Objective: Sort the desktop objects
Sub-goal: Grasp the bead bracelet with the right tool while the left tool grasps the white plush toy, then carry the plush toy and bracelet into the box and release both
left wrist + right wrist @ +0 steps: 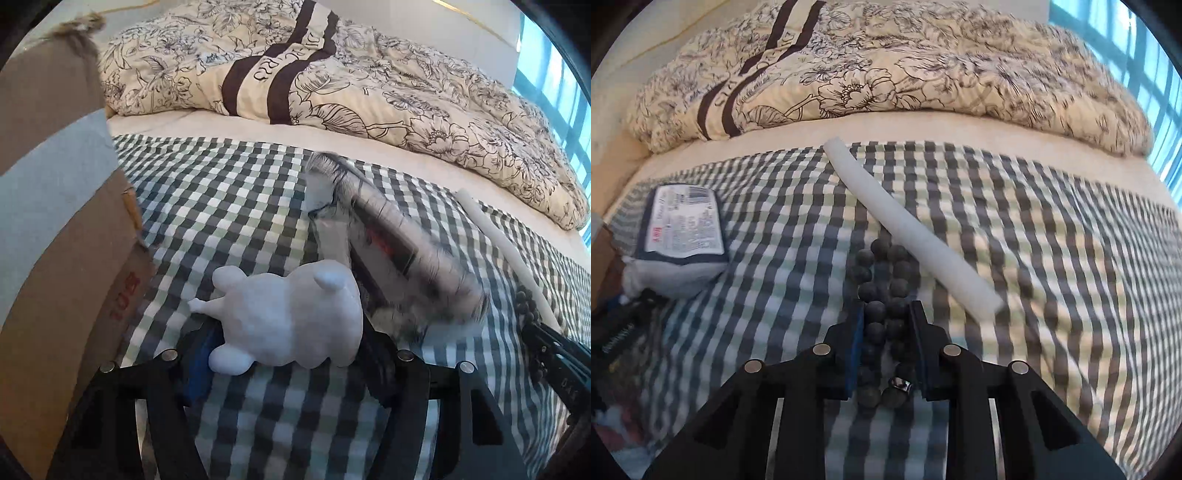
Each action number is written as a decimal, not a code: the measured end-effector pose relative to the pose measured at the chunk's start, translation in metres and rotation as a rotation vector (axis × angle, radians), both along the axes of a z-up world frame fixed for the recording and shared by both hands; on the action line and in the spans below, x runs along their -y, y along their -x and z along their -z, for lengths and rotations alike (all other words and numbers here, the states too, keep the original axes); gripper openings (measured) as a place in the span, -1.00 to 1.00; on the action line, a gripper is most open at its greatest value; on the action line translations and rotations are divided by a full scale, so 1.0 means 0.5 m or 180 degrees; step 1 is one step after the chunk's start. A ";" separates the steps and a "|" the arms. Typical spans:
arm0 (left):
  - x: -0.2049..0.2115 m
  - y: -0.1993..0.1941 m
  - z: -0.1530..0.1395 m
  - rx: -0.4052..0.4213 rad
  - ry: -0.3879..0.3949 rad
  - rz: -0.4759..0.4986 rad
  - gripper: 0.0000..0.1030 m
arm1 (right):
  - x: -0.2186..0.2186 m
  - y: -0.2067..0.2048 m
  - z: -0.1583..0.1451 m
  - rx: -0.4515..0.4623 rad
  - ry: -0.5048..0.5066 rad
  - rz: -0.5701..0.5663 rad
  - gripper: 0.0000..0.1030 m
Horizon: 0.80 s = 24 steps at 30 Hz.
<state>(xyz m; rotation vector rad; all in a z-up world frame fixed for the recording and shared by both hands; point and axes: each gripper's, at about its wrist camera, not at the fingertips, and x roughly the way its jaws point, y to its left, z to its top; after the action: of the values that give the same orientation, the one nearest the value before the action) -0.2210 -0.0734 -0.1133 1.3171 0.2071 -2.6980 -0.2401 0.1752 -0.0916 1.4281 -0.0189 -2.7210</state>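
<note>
A white animal figurine (291,314) lies on its side between the fingers of my left gripper (290,339), which is shut on it just above the checked cloth (221,206). It looks sharp while the background is blurred. My right gripper (887,308) is shut on a dark bead bracelet (882,280), whose loop runs out ahead of the fingertips over the checked cloth (1052,258). The bracelet (528,306) and the right gripper's black body (557,354) also show at the right edge of the left wrist view.
A cardboard box (62,229) stands close on the left. A tissue pack (388,251) (683,236) and a white foam tube (908,229) (498,240) lie on the cloth. A floral duvet (332,81) is heaped behind. A window (1137,55) is at the right.
</note>
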 end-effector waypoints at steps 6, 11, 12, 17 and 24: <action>-0.022 -0.068 -0.045 -0.0027 0.0054 0.0021 0.32 | -0.042 -0.078 -0.040 -0.0002 0.0312 0.0024 -0.79; -0.054 -0.134 -0.091 -0.0063 0.0038 0.0133 0.32 | -0.053 -0.139 -0.066 0.0010 0.0361 -0.0001 -0.78; -0.059 -0.145 -0.098 -0.0074 0.0026 0.0157 0.32 | -0.056 -0.150 -0.071 0.0011 0.0387 -0.0007 -0.78; -0.089 -0.209 -0.139 -0.0160 0.0055 0.0294 0.32 | -0.055 -0.216 -0.108 -0.0071 0.0397 -0.0054 -0.78; -0.103 -0.293 -0.228 -0.0420 0.0063 0.0404 0.32 | -0.047 -0.300 -0.179 -0.0250 0.0426 -0.0112 -0.78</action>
<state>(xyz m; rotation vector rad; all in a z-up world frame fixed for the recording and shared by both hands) -0.0745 -0.0221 0.0008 1.1856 0.1130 -2.8878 -0.0900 0.1989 -0.0019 1.2736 -0.1666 -2.6883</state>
